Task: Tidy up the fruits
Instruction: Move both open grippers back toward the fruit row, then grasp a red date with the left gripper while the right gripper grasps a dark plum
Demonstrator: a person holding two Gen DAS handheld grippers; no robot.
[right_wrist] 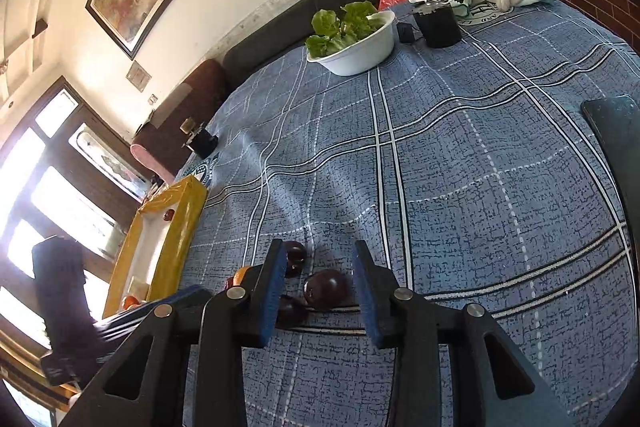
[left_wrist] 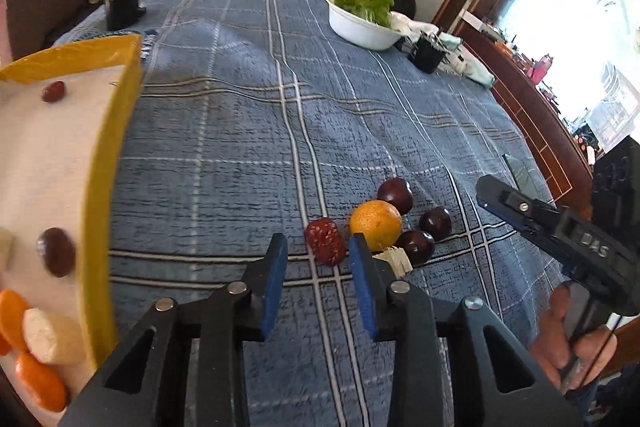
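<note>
A small pile of fruit lies on the blue checked cloth: an orange, a speckled red fruit, three dark plums and a pale cut piece. My left gripper is open and empty just short of the red fruit. My right gripper is open with a dark plum between its fingertips, not gripped; two more plums lie by its left finger. It also shows in the left wrist view. A yellow-rimmed tray at the left holds orange segments, pale pieces and dark fruits.
A white bowl of lettuce stands at the far side, with a black cup, white cloths and a red bag near it. A black object stands far left. A dark phone lies at the right.
</note>
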